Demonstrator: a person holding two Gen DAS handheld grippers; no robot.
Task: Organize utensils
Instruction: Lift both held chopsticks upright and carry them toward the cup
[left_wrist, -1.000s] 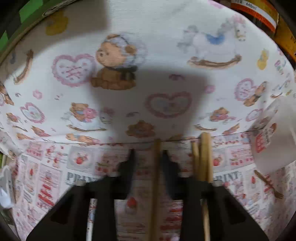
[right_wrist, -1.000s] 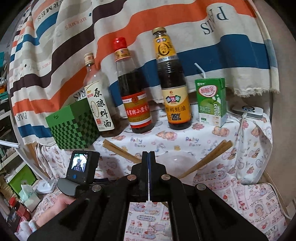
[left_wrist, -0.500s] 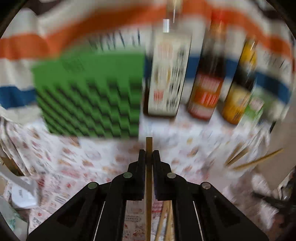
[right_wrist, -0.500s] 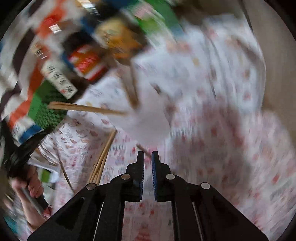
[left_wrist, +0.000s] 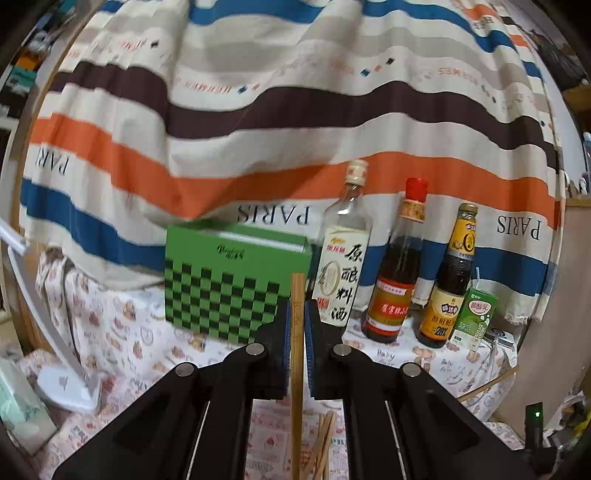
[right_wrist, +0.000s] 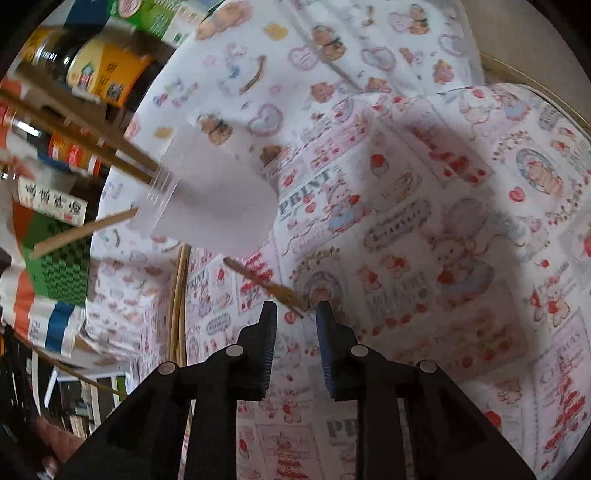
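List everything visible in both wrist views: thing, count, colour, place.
Wooden chopstick: one, tan, clamped upright in the left gripper.
Loose wooden chopsticks: a pair, tan, lying on the cloth left of the right gripper.
Small wooden fork: one, brown, on the cloth just ahead of the right gripper.
Clear plastic cup: one, translucent white, on the cloth, chopsticks sticking out.
Checkered box: one, green and black, back left.
Sauce bottles: three, in a row right of the box.
Drink carton: one, green, right of the bottles.
Striped curtain: one, white, orange, blue, brown, behind.
Printed tablecloth: one, white and pink.
Left gripper: black, shut.
Right gripper: black, jaws opening, nothing between.
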